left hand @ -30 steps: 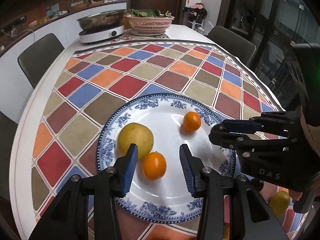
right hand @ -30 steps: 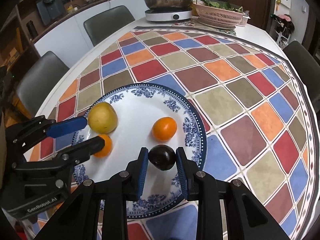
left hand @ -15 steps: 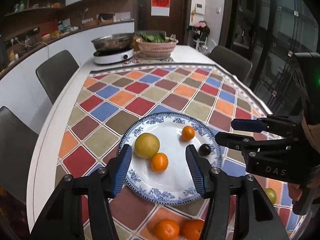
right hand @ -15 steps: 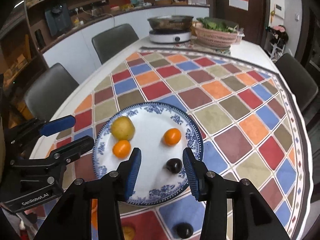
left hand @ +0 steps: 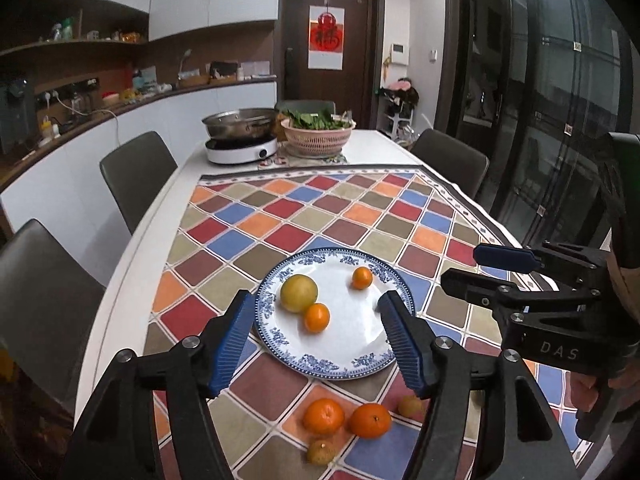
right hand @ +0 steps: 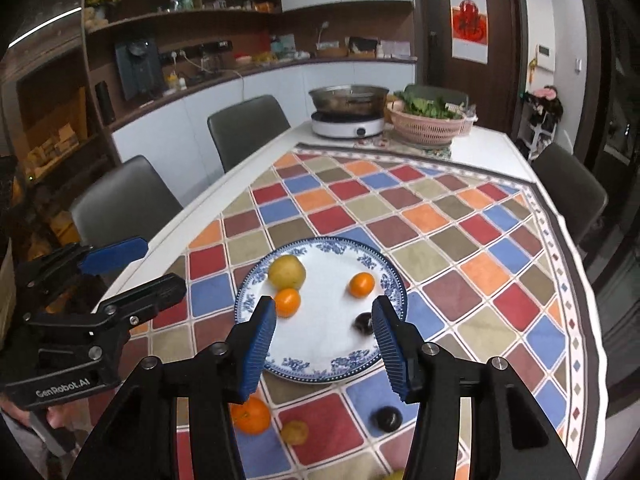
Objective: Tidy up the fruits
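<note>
Landmark: blue-and-white plate [right hand: 394,280], resting on the checked cloth [right hand: 460,248] that covers the counter [left hand: 372,148].
On the plate: one yellow fruit [right hand: 286,272] at the far left; one small orange [right hand: 287,302] touching its near side; a second small orange [right hand: 361,284] toward the right; one dark plum [right hand: 363,323] at the near right, partly behind a claw finger.
Off the plate, near side: two loose oranges [left hand: 323,416] side by side on the cloth; a small yellowish fruit [left hand: 409,406] just right of them; a brownish fruit [left hand: 321,452] nearer the camera; a second dark plum [right hand: 385,418] on the cloth to the right.
Left claw [left hand: 316,336]: held above the near edge of the plate, jaws apart and just been opening; nothing between them, no fruit touched.
Right claw [right hand: 323,334]: held above the near edge of the plate, jaws apart and just been opening; nothing gripped. The plum on the plate lies free beyond the right finger.
Beyond the plate, far end of the counter: steel pan [left hand: 239,123] on a white cooker [left hand: 241,149]; pink basket [left hand: 317,136] of greens beside it.
Seating: grey chairs [right hand: 248,128] along the counter edges.
</note>
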### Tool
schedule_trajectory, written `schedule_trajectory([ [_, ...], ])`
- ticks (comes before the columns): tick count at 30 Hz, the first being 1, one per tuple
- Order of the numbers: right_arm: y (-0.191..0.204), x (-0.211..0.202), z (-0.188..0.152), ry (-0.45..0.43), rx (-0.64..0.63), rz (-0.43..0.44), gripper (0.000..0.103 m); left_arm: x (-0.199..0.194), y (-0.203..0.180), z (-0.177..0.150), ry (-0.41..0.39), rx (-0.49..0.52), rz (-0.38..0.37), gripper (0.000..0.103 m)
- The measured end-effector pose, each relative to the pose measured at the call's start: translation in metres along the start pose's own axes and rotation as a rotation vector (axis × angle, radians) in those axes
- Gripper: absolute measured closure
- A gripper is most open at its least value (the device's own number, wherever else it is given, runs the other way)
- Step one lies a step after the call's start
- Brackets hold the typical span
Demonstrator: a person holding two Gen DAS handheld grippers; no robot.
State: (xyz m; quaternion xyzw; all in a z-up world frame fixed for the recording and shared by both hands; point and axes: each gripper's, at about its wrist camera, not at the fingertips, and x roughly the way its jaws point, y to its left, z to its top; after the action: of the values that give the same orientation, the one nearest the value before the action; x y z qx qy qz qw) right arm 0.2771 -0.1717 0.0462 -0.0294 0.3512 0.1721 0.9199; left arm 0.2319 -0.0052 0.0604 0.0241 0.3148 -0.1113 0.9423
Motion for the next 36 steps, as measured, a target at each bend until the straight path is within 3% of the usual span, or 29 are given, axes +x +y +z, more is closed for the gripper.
schedule_trajectory([
  [7, 0.016, -0.031, -0.014, -0.046, -0.006, 0.001, 0.052, -0.031, -0.005, -0.017, -0.03, 0.007, 0.009, 0.031],
  [17, 0.028, -0.045, -0.048, -0.039, -0.008, 0.008, 0.052, -0.056, -0.007, -0.058, -0.033, -0.008, 0.048, 0.028],
  [23, 0.036, -0.045, -0.068, -0.033, -0.023, 0.001, 0.052, -0.059, -0.006, -0.081, -0.027, -0.014, 0.058, 0.027],
  [36, 0.041, -0.02, -0.107, 0.069, -0.036, -0.01, 0.052, -0.042, -0.004, -0.118, 0.027, 0.015, 0.061, 0.027],
])
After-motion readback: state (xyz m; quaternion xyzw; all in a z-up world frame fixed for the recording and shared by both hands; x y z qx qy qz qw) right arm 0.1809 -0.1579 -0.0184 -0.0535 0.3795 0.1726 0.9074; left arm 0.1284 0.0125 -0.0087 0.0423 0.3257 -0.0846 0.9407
